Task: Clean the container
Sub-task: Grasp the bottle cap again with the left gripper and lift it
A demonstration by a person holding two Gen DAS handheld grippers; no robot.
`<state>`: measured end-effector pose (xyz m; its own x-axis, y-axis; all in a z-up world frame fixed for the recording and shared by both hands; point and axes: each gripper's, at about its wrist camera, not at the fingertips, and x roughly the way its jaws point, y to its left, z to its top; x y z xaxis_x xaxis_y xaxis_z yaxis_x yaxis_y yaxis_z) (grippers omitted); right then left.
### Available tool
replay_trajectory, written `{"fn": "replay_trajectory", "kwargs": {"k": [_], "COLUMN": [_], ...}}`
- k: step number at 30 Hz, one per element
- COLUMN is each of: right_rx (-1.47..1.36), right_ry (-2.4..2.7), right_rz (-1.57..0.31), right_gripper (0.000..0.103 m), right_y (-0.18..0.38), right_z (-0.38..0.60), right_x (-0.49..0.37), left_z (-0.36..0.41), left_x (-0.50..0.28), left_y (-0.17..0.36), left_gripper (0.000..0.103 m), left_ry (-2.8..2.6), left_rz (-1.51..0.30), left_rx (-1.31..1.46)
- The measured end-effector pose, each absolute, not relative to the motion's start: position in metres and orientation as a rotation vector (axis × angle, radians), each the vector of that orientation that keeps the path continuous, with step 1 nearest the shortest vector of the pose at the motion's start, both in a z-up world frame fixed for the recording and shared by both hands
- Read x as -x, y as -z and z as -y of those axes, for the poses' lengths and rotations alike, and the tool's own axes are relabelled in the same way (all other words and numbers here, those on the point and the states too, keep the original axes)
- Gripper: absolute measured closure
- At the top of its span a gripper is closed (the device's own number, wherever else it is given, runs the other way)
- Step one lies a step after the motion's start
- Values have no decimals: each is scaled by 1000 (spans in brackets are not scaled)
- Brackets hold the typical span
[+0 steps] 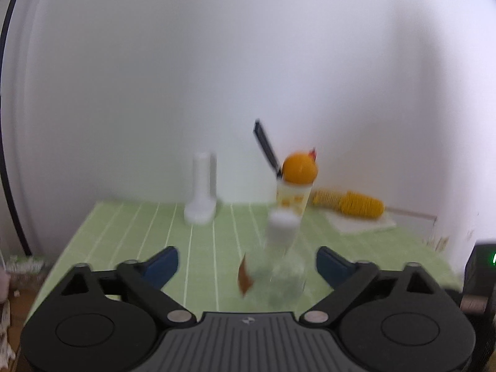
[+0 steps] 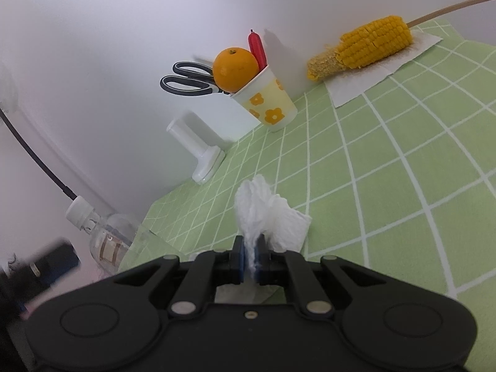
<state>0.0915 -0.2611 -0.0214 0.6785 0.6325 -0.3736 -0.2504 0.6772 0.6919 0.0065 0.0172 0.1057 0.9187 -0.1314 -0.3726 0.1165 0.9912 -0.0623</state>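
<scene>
A clear bottle [image 1: 280, 266] with a white cap and a brown label stands on the green checked table cloth [image 1: 124, 235], blurred, between the two fingers of my left gripper [image 1: 247, 265]. The jaws stand wide apart and touch nothing. The bottle also shows at the lower left of the right wrist view [image 2: 105, 241], tilted in that view. My right gripper [image 2: 250, 259] is shut on a crumpled white paper tissue [image 2: 266, 217] and holds it above the cloth [image 2: 387, 186].
A flowered paper cup [image 2: 269, 102] by the wall holds an orange [image 2: 235, 69], black scissors [image 2: 186, 82] and a red sausage. A half-eaten corn cob [image 2: 362, 46] on a stick lies on a paper napkin. A white stand [image 2: 198, 152] is by the wall.
</scene>
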Motion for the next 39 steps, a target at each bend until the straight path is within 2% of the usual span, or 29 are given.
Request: {"fn": "replay_trajectory", "kwargs": {"k": [1, 5, 8, 12, 23, 39], "right_rx": [-651, -650, -651, -656, -743, -555], "right_ry": [-537, -536, -535, -537, -583, -777], "right_rz": [-646, -637, -633, -635, -724, -725], "right_gripper": [98, 98, 98, 98, 98, 98], "right_y": [22, 22, 22, 22, 21, 5], "right_z": [261, 261, 262, 262, 249, 188], "right_x": [-91, -90, -89, -90, -97, -70], "left_z": [-15, -5, 6, 16, 19, 13], "left_x": [-10, -25, -30, -33, -41, -46], "left_y": [-108, -113, -111, -108, -109, -110], "left_gripper": [24, 45, 54, 73, 76, 76], "left_ry": [129, 142, 149, 144, 136, 123], "left_rz": [-394, -435, -460, -473, -508, -531], "left_rx": [42, 40, 3, -29, -33, -2]}}
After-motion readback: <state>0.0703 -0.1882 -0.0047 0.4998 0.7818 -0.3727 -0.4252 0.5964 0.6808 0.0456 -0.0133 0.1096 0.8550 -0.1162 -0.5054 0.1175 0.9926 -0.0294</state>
